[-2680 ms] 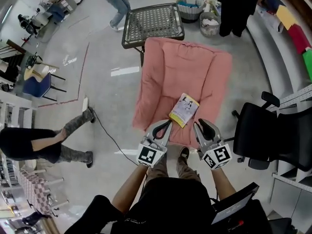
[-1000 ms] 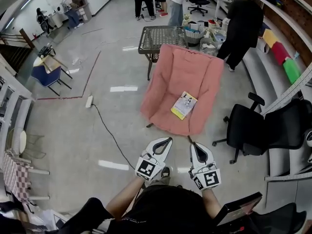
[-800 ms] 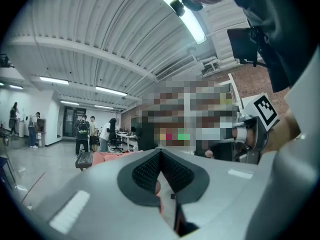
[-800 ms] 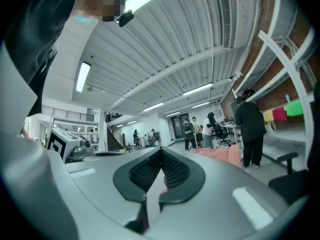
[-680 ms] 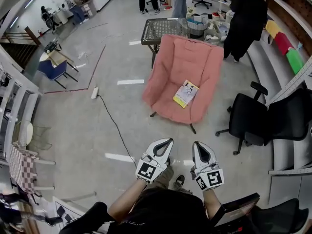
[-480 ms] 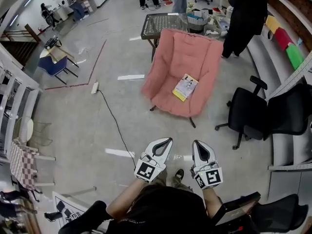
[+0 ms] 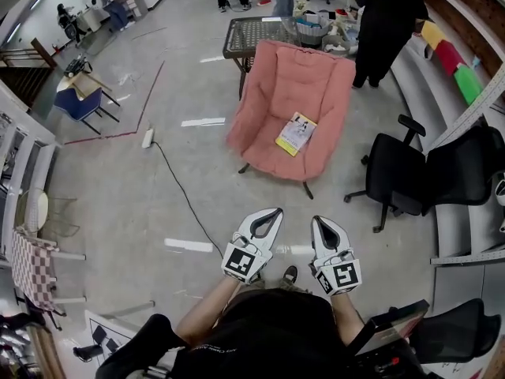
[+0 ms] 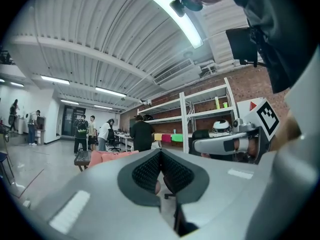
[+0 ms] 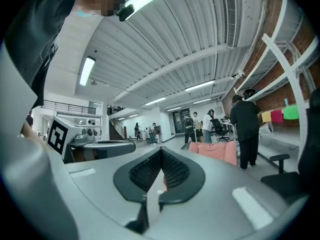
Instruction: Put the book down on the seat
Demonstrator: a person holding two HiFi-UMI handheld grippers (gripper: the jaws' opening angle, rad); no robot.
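Note:
The book [image 7: 296, 133], yellow-edged with a white cover, lies flat on the seat of the pink cushioned chair [image 7: 293, 85]. Both grippers are held close to my body, well short of the chair and over bare floor. The left gripper [image 7: 274, 212] is shut with nothing in it, and so is the right gripper [image 7: 320, 222]. In the left gripper view the left gripper [image 8: 160, 152] has its jaws together, with the pink chair [image 8: 107, 157] low behind them. In the right gripper view the right gripper [image 9: 161, 150] is also closed and empty, the chair [image 9: 216, 152] showing beyond.
A black office chair [image 7: 398, 177] stands right of the pink chair. A metal mesh table [image 7: 254, 35] sits behind it, with baskets and a person in black [image 7: 381, 18] nearby. A cable [image 7: 180, 196] and power strip [image 7: 147, 138] lie on the floor to the left.
I have stepped back from the chair, so it and the book sit farther away. The book stays on the seat. Both grippers stay shut and empty near my body.

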